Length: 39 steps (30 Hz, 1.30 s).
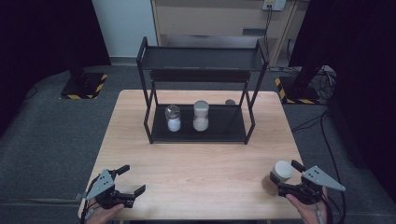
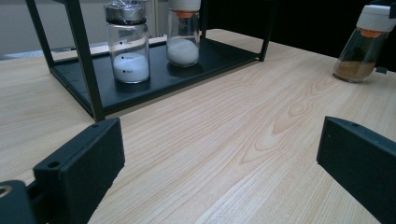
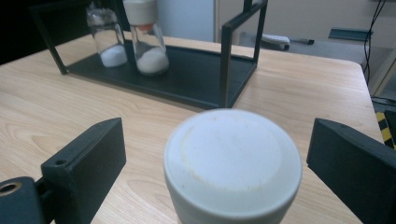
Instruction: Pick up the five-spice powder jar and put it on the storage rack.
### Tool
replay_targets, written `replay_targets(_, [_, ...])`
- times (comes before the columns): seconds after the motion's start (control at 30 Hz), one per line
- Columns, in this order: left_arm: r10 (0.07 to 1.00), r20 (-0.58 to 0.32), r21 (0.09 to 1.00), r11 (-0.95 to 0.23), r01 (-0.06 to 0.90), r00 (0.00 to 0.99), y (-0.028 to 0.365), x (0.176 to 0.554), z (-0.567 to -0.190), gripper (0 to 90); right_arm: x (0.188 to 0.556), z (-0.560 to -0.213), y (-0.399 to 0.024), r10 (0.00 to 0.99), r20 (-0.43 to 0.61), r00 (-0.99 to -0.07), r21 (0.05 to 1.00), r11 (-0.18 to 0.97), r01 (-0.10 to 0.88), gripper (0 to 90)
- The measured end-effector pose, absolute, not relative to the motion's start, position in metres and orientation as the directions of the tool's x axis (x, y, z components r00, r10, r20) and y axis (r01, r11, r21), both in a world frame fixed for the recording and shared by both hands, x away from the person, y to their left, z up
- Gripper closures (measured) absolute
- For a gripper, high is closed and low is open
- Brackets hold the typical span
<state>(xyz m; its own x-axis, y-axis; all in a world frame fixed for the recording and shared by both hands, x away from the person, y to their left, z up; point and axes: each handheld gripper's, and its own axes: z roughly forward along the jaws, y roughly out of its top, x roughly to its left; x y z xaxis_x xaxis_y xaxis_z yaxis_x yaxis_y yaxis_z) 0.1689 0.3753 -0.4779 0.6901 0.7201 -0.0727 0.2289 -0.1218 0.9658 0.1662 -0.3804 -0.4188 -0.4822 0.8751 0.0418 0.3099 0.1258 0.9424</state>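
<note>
A brown spice jar (image 1: 279, 176) with a white cap (image 3: 232, 158) stands near the table's front right corner. My right gripper (image 1: 287, 178) is open around it, and the right gripper view shows a gap between the cap and each jaw. At the front left, my left gripper (image 1: 133, 179) is open over bare wood, with nothing between its jaws. The left gripper view looks across the table to the brown jar (image 2: 369, 46) at its far right.
A black two-tier rack (image 1: 224, 127) stands at the table's middle back. Its lower shelf holds a silver-lidded glass shaker (image 1: 173, 118) and a white-capped jar (image 1: 201, 116), both with white powder. A small round object (image 1: 229, 101) lies behind the rack. Bare wood stretches between the two grippers.
</note>
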Motion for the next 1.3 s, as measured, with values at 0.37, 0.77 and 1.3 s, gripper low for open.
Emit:
replay_targets(0.37, [0.720,-0.071,0.965,-0.124,0.229,0.691,0.375,0.169,-0.478,0.0,0.168,-0.429,-0.383,0.877,0.045,-0.479,0.937,0.129,0.324,17.2])
replay_targets(0.77, [0.720,-0.074,0.965,-0.122,0.232,0.690,0.375,0.169,-0.478,0.0,0.168,-0.431,-0.382,0.875,0.022,-0.484,0.941,0.146,0.307,33.9])
replay_targets(1.3, [0.719,-0.082,0.965,-0.115,0.234,0.690,0.376,0.169,-0.478,0.0,0.177,-0.422,-0.384,0.851,0.010,-0.525,0.936,0.176,0.304,34.1])
